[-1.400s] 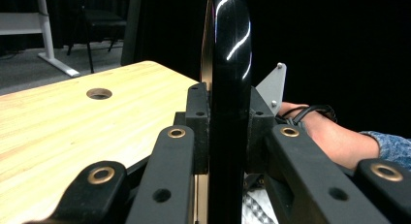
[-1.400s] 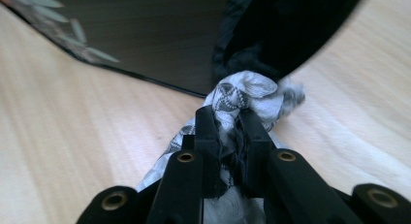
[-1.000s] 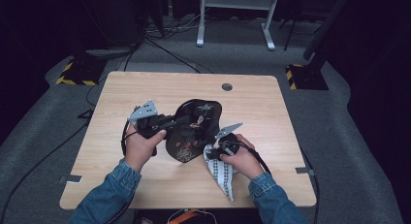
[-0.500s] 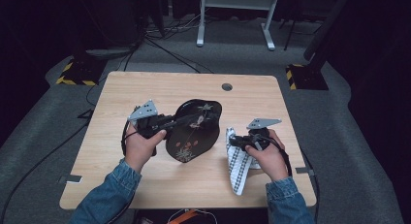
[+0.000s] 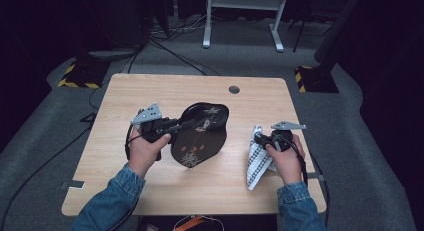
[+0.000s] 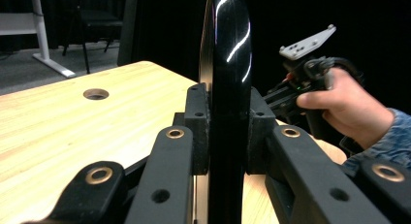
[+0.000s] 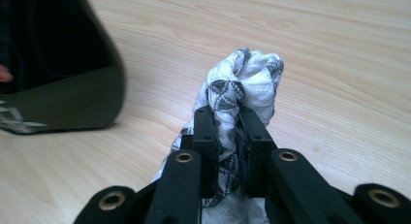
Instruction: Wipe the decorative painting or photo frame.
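While a black lacquered tray (image 5: 200, 135) painted with small flowers is held on edge near the centre of the wooden table (image 5: 125, 96), a wiping job appears to be under way. The tray's rim is pinched from its nine o'clock side by the left gripper (image 5: 184, 125), whose jaws are seen in the left gripper view closed flat against both faces of the glossy black edge (image 6: 228, 88). The tray's lower edge seems to rest on the tabletop, though the contact itself cannot be made out.

At the tray's three o'clock, well apart from it, a white cloth (image 5: 257, 158) patterned with dark triangles is gripped by the right gripper (image 5: 259, 139). In the right gripper view the jaws are clamped tight on a bunched fold of the cloth (image 7: 242, 88), with the rest left trailing down towards the person's side of the table. The right hand (image 5: 286, 161) is wrapped round the gripper's handle.

As things stand, tray and cloth are each secured, but no contact between them is shown. Judged from this, the wiping is either paused or not yet finished; the cloth is yet to be brought back across to the tray's decorated face.
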The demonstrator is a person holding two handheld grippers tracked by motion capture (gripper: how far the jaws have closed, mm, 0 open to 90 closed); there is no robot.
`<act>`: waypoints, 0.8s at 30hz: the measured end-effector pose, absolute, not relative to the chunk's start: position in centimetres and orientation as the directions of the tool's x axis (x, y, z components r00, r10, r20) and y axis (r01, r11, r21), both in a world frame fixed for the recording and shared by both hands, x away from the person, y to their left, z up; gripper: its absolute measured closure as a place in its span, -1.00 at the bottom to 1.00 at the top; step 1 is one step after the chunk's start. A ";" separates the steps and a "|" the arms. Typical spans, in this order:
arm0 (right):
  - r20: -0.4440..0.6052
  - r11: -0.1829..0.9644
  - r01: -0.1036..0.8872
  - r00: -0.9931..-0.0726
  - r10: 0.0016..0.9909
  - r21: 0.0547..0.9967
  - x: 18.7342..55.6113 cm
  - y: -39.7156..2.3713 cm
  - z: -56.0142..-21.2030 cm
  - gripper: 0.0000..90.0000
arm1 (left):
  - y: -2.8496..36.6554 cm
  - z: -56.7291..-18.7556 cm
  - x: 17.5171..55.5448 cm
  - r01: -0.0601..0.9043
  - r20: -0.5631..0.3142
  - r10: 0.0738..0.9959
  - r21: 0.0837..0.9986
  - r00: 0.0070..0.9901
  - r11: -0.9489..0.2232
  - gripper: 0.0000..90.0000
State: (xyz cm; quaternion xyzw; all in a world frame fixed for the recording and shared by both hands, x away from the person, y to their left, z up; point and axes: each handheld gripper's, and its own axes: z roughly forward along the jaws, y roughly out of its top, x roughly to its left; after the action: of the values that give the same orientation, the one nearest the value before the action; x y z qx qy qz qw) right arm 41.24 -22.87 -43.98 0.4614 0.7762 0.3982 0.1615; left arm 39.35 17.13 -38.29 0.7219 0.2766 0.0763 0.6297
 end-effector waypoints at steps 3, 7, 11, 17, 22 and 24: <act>0.109 0.261 0.606 -0.505 0.856 0.752 41.7 -22.9 -45.0 0.77 | 17.1 -38.3 39.3 0.304 -0.235 0.498 0.951 0.835 -0.060 0.69; 0.095 0.273 0.619 -0.493 0.865 0.736 42.2 -22.8 -46.1 0.76 | 17.2 -38.3 39.3 0.298 -0.230 0.506 0.953 0.831 -0.057 0.57; 0.098 0.270 0.634 -0.483 0.870 0.725 42.5 -22.6 -47.1 0.70 | 17.1 -37.9 39.0 0.283 -0.222 0.521 0.958 0.824 -0.039 0.25; 0.087 0.274 0.638 -0.474 0.876 0.720 42.7 -22.4 -47.6 0.38 | 17.1 -37.4 38.4 0.272 -0.207 0.526 0.961 0.825 -0.047 0.03; 0.105 0.228 0.620 -0.453 0.885 0.751 42.8 -22.7 -47.3 0.01 | 17.6 -37.0 37.9 0.252 -0.182 0.546 0.966 0.818 -0.056 -0.02; 0.119 0.215 0.608 -0.461 0.880 0.764 42.7 -22.8 -46.7 -0.04 | 18.0 -36.7 37.5 0.250 -0.179 0.550 0.967 0.816 -0.055 -0.03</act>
State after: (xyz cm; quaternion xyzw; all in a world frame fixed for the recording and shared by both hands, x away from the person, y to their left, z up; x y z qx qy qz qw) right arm 42.68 -22.78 -46.74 0.4893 0.7599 0.3910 0.1738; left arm 37.47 18.04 -36.72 0.7163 0.2792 0.1196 0.6282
